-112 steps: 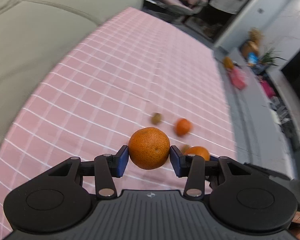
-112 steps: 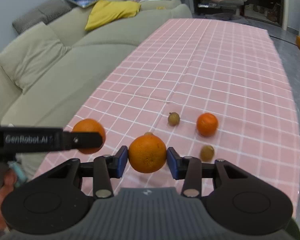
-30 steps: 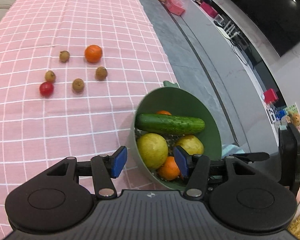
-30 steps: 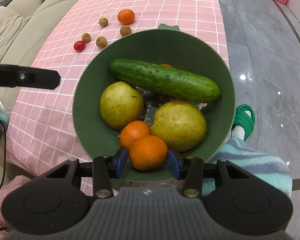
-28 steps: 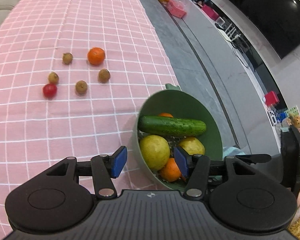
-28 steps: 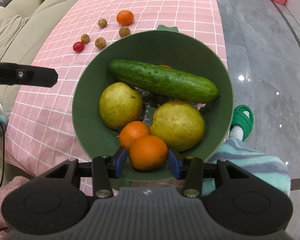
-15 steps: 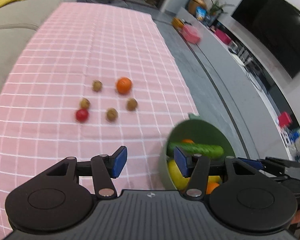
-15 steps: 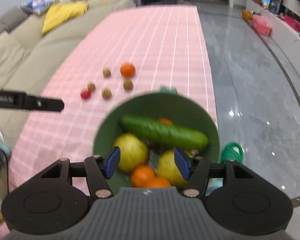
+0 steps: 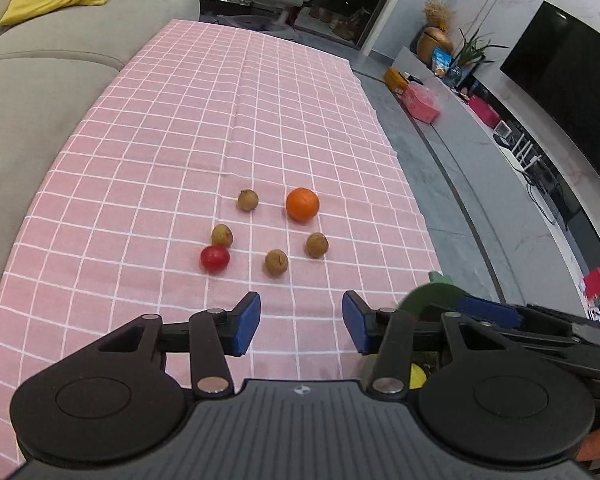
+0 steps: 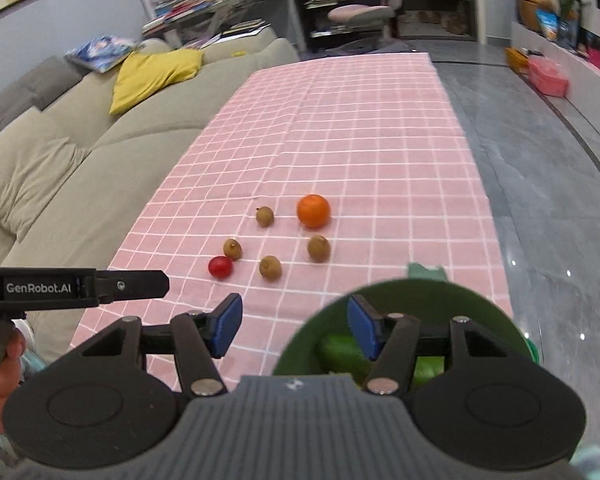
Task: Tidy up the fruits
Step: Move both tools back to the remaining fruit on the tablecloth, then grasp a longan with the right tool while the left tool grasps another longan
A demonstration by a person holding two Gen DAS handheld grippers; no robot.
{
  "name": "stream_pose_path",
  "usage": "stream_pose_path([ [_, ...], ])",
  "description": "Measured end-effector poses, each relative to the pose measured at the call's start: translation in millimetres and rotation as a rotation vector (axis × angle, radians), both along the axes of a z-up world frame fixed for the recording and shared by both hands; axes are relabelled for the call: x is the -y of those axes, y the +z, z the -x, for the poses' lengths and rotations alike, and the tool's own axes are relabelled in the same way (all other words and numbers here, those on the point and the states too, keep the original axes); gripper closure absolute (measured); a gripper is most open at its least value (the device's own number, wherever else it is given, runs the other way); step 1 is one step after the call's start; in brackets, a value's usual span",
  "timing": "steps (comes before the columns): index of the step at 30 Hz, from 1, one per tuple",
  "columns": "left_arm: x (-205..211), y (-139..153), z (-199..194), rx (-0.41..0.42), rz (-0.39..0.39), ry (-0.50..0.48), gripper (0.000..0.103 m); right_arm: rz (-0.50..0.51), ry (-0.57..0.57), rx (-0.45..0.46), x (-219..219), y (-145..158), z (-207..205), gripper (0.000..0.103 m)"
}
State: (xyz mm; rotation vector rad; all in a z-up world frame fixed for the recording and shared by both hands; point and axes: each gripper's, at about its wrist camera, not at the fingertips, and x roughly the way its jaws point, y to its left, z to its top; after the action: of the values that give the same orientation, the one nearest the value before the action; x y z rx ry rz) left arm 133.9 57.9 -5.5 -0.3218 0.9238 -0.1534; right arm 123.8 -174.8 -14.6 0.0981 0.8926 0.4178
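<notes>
An orange (image 9: 302,204) (image 10: 313,211), a small red fruit (image 9: 215,258) (image 10: 220,267) and several small brown fruits such as one (image 9: 276,263) (image 10: 270,267) lie on the pink checked cloth (image 9: 260,120). A green bowl (image 10: 480,320) holding a cucumber (image 10: 340,350) sits at the cloth's near right edge; its rim (image 9: 432,292) shows in the left wrist view. My left gripper (image 9: 301,322) is open and empty, short of the fruits. My right gripper (image 10: 295,326) is open and empty, its right finger over the bowl.
A beige sofa (image 9: 40,92) with a yellow cushion (image 10: 156,70) runs along the cloth's left side. Grey floor (image 10: 560,200) lies to the right, with a TV (image 9: 572,92) and low shelf beyond. A pink chair (image 10: 360,12) stands at the far end.
My right gripper let go of its orange into the bowl and opened. Both grippers tilted up and pulled back from the bowl toward the fruits on the cloth.
</notes>
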Motion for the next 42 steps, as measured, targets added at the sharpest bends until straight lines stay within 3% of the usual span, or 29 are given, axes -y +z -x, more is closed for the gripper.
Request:
stream_pose_path([
  [4, 2, -4, -13, 0.007, -0.038, -0.013, 0.054, 0.050, 0.049, 0.009, -10, -5, -21, 0.053],
  [12, 25, -23, -40, 0.023, -0.157, -0.100, 0.057, 0.060, 0.075, -0.060, -21, -24, -76, 0.064],
  [17, 27, -49, -59, -0.029, -0.109, -0.094, 0.059, 0.080, 0.099, -0.113, -32, -44, -105, 0.071],
  [25, 23, -82, -77, -0.062, -0.076, -0.035, 0.059, 0.092, 0.108, -0.172, -44, -76, -142, 0.073],
  [32, 36, -90, -82, -0.046, -0.188, -0.082, 0.059, 0.102, 0.127, -0.219, -49, -97, -162, 0.073],
  [38, 40, -97, -87, -0.048, -0.171, -0.076, 0.059, 0.112, 0.144, -0.217, -52, -100, -168, 0.073],
  [42, 44, -97, -92, -0.045, -0.177, -0.085, 0.065, 0.110, 0.152, -0.238, -53, -106, -171, 0.073],
])
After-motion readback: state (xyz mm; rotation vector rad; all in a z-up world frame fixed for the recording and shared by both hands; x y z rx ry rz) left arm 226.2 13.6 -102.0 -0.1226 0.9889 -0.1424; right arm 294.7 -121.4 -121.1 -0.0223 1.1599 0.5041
